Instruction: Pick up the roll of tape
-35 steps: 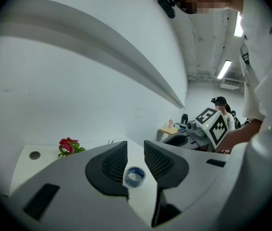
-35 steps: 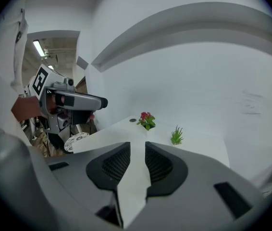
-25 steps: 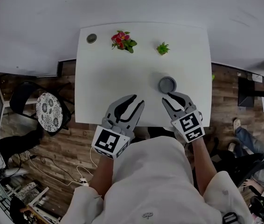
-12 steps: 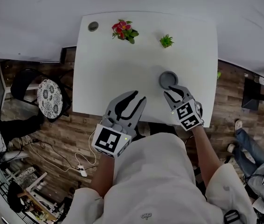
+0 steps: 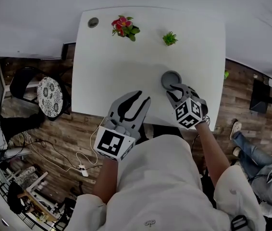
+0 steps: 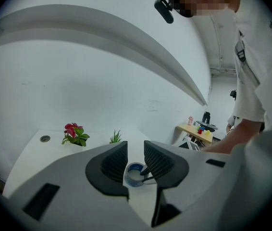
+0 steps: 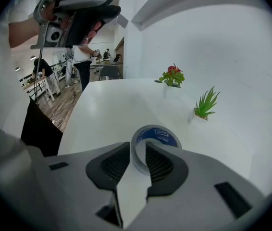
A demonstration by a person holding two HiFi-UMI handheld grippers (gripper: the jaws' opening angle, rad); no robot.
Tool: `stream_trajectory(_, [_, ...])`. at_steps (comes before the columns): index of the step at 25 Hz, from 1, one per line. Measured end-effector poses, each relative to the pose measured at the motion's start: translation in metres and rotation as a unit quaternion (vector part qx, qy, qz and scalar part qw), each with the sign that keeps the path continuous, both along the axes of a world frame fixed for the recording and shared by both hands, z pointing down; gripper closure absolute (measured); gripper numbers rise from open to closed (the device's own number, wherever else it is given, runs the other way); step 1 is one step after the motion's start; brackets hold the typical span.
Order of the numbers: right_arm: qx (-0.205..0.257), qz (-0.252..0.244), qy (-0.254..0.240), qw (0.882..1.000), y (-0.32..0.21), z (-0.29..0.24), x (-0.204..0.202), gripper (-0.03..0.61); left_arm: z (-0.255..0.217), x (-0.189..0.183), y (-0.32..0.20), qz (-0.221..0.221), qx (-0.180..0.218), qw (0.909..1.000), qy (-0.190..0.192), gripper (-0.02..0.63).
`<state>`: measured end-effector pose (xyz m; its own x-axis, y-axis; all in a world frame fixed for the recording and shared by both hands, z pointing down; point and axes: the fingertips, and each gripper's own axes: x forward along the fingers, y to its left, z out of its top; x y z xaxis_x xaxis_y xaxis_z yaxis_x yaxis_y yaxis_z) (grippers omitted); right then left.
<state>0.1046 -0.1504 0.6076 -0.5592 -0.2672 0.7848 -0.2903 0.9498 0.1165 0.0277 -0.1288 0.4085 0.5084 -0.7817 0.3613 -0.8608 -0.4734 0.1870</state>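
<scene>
The grey roll of tape [image 5: 166, 76] with a blue core lies flat on the white table [image 5: 121, 61], right of the middle. My right gripper [image 5: 176, 87] straddles the near wall of the roll of tape [image 7: 162, 134]: one jaw sits inside the ring, the other outside, and both press that wall. The right gripper [image 7: 137, 157] is shut on it, with the roll resting on the table. My left gripper [image 5: 143, 98] hovers open over the table's near edge, left of the roll. Through the left gripper [image 6: 135, 152] I see the roll of tape [image 6: 134, 175] with a right jaw tip inside it.
A pot of red flowers [image 5: 122, 27] and a small green plant [image 5: 169, 38] stand near the table's far edge. A round cable port [image 5: 93, 22] sits in the far left corner. A patterned chair [image 5: 48, 97] stands on the wood floor at the left.
My right gripper has moved forward onto the roll and its jaws have closed on the near wall. The left gripper has stayed almost still.
</scene>
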Motion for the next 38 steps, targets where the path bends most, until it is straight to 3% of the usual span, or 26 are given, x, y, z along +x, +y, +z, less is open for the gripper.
stream_trajectory(18, [0.027,-0.089,0.059,0.994,0.002,0.025,-0.014,0.489,0.01,-0.007,0.005,-0.023,-0.016,0.9996,-0.007,0.497])
stream_trajectory(38, [0.04,-0.102,0.061,0.992,0.003,0.024,-0.014,0.517,0.009,-0.005,0.01,-0.03,-0.02,0.9993,-0.013,0.497])
